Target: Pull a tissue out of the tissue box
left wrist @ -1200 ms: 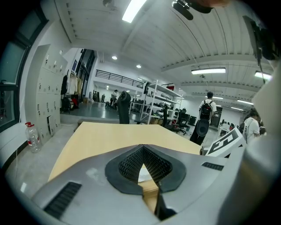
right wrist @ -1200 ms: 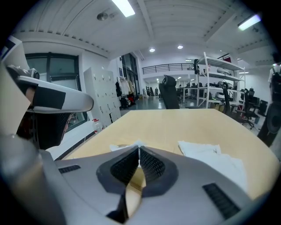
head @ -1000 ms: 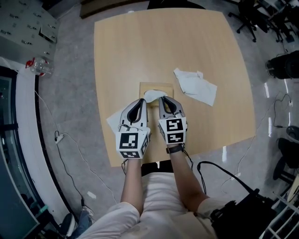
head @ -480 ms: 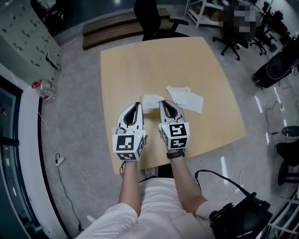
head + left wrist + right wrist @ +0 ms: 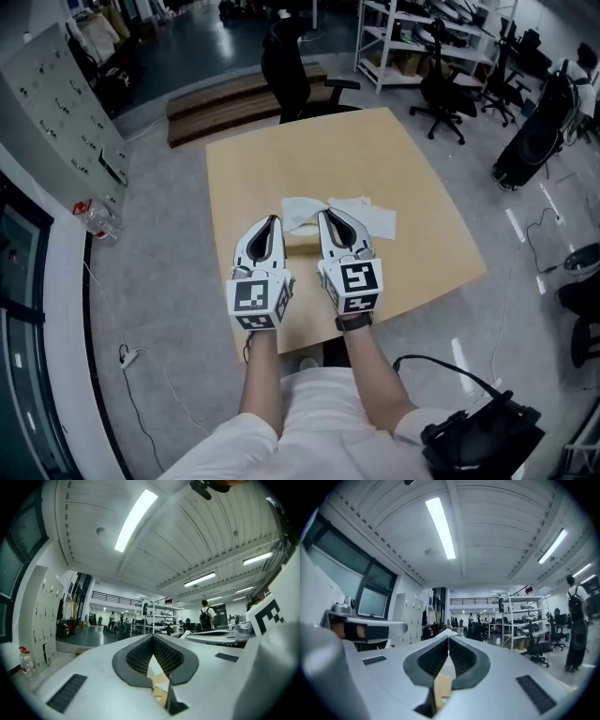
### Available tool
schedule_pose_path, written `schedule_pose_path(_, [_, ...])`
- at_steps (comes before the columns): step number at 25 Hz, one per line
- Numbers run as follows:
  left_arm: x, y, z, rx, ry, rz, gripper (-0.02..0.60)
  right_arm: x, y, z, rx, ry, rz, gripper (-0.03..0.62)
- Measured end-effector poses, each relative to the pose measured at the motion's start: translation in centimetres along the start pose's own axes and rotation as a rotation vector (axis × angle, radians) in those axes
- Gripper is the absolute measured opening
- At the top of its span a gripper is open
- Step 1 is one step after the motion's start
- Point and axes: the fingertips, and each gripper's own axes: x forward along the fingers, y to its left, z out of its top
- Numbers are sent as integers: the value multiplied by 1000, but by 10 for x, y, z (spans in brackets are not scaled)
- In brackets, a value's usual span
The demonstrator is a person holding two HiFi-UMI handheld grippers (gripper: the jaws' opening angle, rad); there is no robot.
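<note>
Here left gripper (image 5: 273, 220) and right gripper (image 5: 325, 215) jaws meet; tissue (image 5: 300, 212) spreads crosswise over tissue box (image 5: 302, 247).

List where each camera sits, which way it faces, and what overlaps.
Head view: on the person's head, looking steeply down at the table; shows both forearms, left gripper, right gripper.
Left gripper view: on the left gripper, facing level into the room; shows its closed jaws, right gripper's marker cube at right.
Right gripper view: on the right gripper, also level; shows its closed jaws, left gripper at left.
Shared: both gripper views see the white shelving.
</note>
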Motion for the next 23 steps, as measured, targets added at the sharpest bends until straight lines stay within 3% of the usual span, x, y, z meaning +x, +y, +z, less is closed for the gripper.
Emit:
schedule_pose_path(10, [-24,-10,17,50,-32,-31,2,-29,9,13,-16,-35,-45,11])
schedule_pose_path(23, [-16,-14,8,19,-35,-76,2,-40,-18,12,-47,-38,-143,11])
